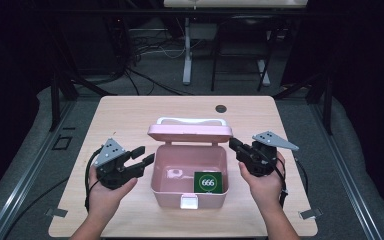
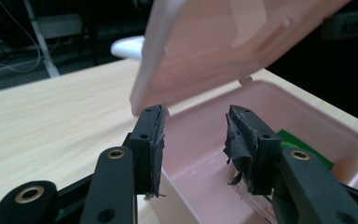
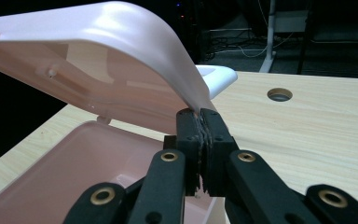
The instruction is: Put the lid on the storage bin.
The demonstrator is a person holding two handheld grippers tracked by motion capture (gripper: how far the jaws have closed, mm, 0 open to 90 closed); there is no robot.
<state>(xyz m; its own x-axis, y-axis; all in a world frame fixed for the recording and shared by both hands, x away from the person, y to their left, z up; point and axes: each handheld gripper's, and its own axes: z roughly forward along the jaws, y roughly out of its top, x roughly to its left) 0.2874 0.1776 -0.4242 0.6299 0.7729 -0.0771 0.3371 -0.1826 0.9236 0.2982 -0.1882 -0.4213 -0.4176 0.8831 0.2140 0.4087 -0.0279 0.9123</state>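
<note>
While right gripper (image 3: 200, 116) pinches lid (image 1: 190, 134), box (image 1: 162, 187) long axis crosswise.

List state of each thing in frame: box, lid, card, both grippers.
box: upright on the table, open.
lid: raised, propped partly open at the far side.
green card: lying flat inside the box, near right corner.
left gripper: jaws apart, nothing between them, beside the box's left wall.
right gripper: shut on the lid's edge, holding it up.
</note>
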